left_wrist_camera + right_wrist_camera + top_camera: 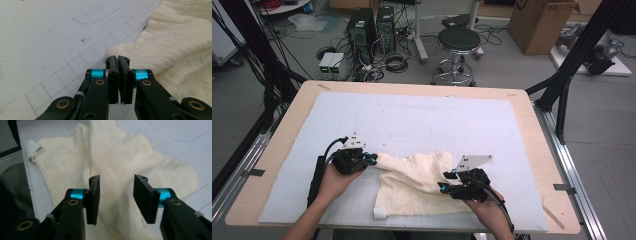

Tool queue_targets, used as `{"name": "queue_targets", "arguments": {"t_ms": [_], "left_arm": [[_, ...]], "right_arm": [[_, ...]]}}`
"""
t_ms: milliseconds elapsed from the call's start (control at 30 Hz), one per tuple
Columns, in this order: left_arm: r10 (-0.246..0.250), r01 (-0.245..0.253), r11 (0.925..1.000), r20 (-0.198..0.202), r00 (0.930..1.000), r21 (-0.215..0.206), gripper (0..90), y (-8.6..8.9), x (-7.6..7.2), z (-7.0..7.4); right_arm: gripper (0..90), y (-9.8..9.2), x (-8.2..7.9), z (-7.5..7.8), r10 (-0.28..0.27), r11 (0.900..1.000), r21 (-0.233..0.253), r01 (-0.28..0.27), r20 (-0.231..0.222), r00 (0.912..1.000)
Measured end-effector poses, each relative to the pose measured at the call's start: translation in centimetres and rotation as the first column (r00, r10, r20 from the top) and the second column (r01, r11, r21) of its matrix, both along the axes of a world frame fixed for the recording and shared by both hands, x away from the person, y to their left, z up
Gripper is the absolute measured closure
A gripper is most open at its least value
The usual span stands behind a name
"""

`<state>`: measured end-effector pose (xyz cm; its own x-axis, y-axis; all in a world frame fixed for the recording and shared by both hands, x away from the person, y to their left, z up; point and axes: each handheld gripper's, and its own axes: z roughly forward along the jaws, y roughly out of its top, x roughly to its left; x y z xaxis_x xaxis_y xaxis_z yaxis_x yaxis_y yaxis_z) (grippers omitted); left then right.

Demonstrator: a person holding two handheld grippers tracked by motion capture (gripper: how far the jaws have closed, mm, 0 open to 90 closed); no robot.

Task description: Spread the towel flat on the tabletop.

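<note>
Your left gripper (373, 159) is clenched: in the left gripper view its fingers (113, 72) are pressed together right at the corner of the cream cloth (422, 182). From that view you cannot tell for certain whether a fold of fabric is pinched between them or whether they have closed just short of the edge, so check that before you pull. Your right gripper (443, 181) is released, its fingers (93, 197) spread wide and hovering above the middle of the cloth's right portion.

The cloth lies rumpled on the pale mat (412, 120) near your edge of the table (277, 150), between your two hands, with a small white tag (380, 212) at its near left corner. It looks as though you are about to spread or fold it.

To do this well, judge your right hand's target first. It now sits over the cloth's body, not over an edge, so a close here would gather a bunch of fabric from the middle. Slide it toward the right-hand edge or corner, lower it until the bottom finger slips under a single layer, and then close.

Once both corners are held, lift only a little and draw your hands apart evenly, so the creases run out without dragging the cloth off the mat. If the left corner slips as tension comes on, release it and take a deeper bite.
</note>
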<state>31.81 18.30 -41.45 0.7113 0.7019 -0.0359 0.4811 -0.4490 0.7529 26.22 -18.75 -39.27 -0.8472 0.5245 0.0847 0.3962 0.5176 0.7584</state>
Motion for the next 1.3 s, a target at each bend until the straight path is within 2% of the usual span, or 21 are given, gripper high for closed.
{"name": "queue_targets", "arguments": {"t_ms": [67, 133, 233, 300, 367, 400, 633, 700, 733, 800, 900, 933, 967, 1067, 1100, 1133, 1200, 1233, 1300], "left_arm": [[0.004, -0.004, 1.0000, 0.003, 1.0000, 0.006, 86.7, 0.0, 0.1, -0.1], [0.009, -0.009, 1.0000, -0.001, 1.0000, 0.000, 86.6, 0.1, 0.3, -0.2], [0.013, -0.013, 0.9999, -0.007, 0.9999, 0.000, 86.6, 0.1, 0.5, -0.4], [0.006, -0.006, 1.0000, -0.016, 0.9999, 0.004, 86.6, 0.1, 0.7, -0.5], [0.012, -0.012, 0.9999, -0.018, 0.9998, -0.002, 86.6, 0.1, 0.7, -0.6], [0.017, -0.017, 0.9998, -0.015, 0.9998, -0.005, 86.6, 0.2, 0.7, -0.6], [0.039, -0.039, 0.9989, -0.019, 0.9991, -0.025, 86.6, 0.6, 1.2, -0.7], [0.040, -0.041, 0.9988, -0.019, 0.9990, -0.027, 86.7, 0.7, 1.3, -0.7], [0.046, -0.046, 0.9983, -0.019, 0.9988, -0.035, 86.6, 0.8, 1.3, -0.7], [0.056, -0.057, 0.9969, -0.027, 0.9981, -0.055, 86.7, 1.1, 1.4, -0.6], [0.069, -0.071, 0.9953, -0.027, 0.9972, -0.066, 86.7, 1.5, 1.6, -0.4], [0.075, -0.077, 0.9945, -0.026, 0.9968, -0.071, 86.7, 1.7, 1.6, -0.2], [0.087, -0.088, 0.9925, -0.024, 0.9959, -0.085, 86.7, 1.9, 1.7, -0.1], [0.124, -0.126, 0.9871, -0.026, 0.9919, -0.099, 86.8, 2.6, 2.7, 0.3], [0.140, -0.142, 0.9855, -0.026, 0.9898, -0.094, 86.8, 2.7, 3.3, 0.6], [0.155, -0.158, 0.9816, -0.035, 0.9873, -0.107, 86.9, 2.8, 4.0, 0.9], [0.178, -0.181, 0.9750, -0.029, 0.9835, -0.129, 86.9, 2.7, 5.6, 1.8], [0.184, -0.186, 0.9743, -0.027, 0.9826, -0.127, 86.8, 2.4, 6.2, 2.1], [0.185, -0.185, 0.9790, -0.008, 0.9828, -0.086, 86.9, 1.6, 7.6, 2.9]], "right_arm": [[52.6, -0.1, 0.6, 1.1, -0.005, 1.000, 0.009, 0.005, 0.024, 0.9997], [51.9, -0.3, 1.4, 1.9, -0.020, 0.999, 0.026, 0.019, 0.027, 0.9994], [52.5, -0.4, 3.3, 2.0, -0.047, 0.998, 0.036, 0.046, 0.030, 0.9984], [53.3, 0.0, 4.7, 1.2, -0.085, 0.996, -0.029, 0.087, 0.043, 0.9954], [54.6, 0.3, 6.2, 0.0, -0.114, 0.989, -0.089, 0.114, 0.005, 0.9935], [55.7, 0.4, 6.9, -0.6, -0.123, 0.987, -0.104, 0.122, -0.006, 0.9924], [60.6, 0.2, 9.7, -3.0, -0.201, 0.973, -0.125, 0.192, -0.061, 0.9776], [65.6, 0.3, 10.0, -3.6, -0.199, 0.970, -0.157, 0.186, -0.073, 0.9772], [68.3, 0.4, 10.0, -3.8, -0.191, 0.969, -0.170, 0.178, -0.060, 0.9798], [80.2, 0.5, 10.0, -3.7, -0.167, 0.971, -0.179, 0.158, -0.037, 0.9852], [85.7, 0.7, 10.1, -3.7, -0.150, 0.973, -0.183, 0.142, -0.031, 0.9882], [86.0, 0.8, 10.0, -3.6, -0.148, 0.976, -0.169, 0.140, -0.035, 0.9884], [86.0, 0.9, 9.9, -3.4, -0.143, 0.978, -0.155, 0.137, -0.028, 0.9893], [86.2, 1.1, 9.8, -2.6, -0.156, 0.978, -0.137, 0.157, 0.015, 0.9876], [86.2, 1.0, 10.0, -2.3, -0.174, 0.975, -0.135, 0.177, 0.030, 0.9842], [86.2, 0.8, 10.2, -2.0, -0.193, 0.973, -0.125, 0.195, 0.033, 0.9807], [86.3, 0.3, 11.0, -1.5, -0.229, 0.970, -0.081, 0.230, 0.026, 0.9731], [86.3, 0.1, 11.5, -1.1, -0.249, 0.966, -0.071, 0.250, 0.029, 0.9681], [86.4, -0.1, 12.2, -0.6, -0.272, 0.959, -0.066, 0.275, 0.049, 0.9609]]}}
